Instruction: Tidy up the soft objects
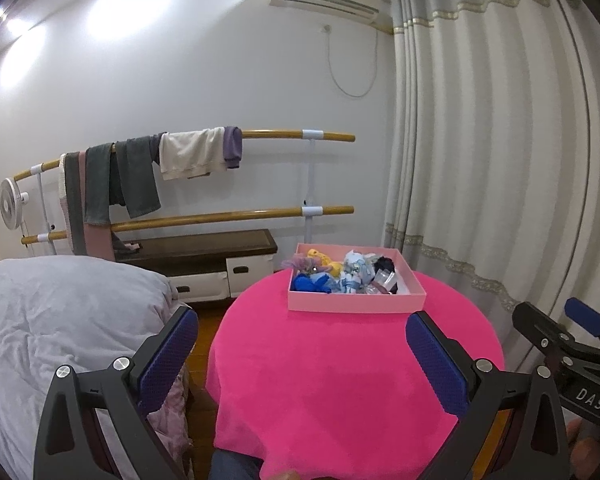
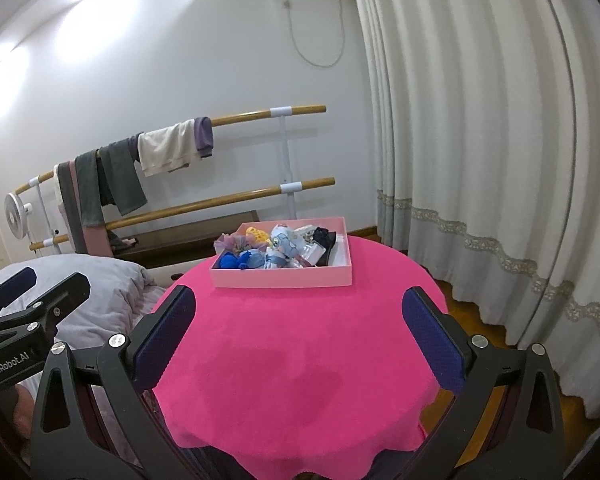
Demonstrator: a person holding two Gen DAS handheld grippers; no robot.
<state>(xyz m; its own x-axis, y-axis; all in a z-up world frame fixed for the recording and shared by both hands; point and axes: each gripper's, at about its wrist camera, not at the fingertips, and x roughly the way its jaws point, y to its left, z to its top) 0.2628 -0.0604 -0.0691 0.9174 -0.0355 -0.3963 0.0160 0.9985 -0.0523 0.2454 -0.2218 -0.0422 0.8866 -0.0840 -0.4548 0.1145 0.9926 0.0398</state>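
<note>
Pink table (image 1: pixel 340 360): left gripper (image 1: pixel 302 340), right gripper (image 2: pixel 298 320) level, fingers spread, empty.

Round table under bright pink plush cloth (image 2: pixel 300 360). Behind: two wooden ballet barres (image 1: pixel 268 213), clothes draped (grey, cream, purple) (image 1: pixel 140 176). Grey duvet bed (image 1: pixel 60 320) left, pale pleated curtain (image 2: pixel 480 140) right, wall air conditioner (image 1: pixel 328 0).
</note>
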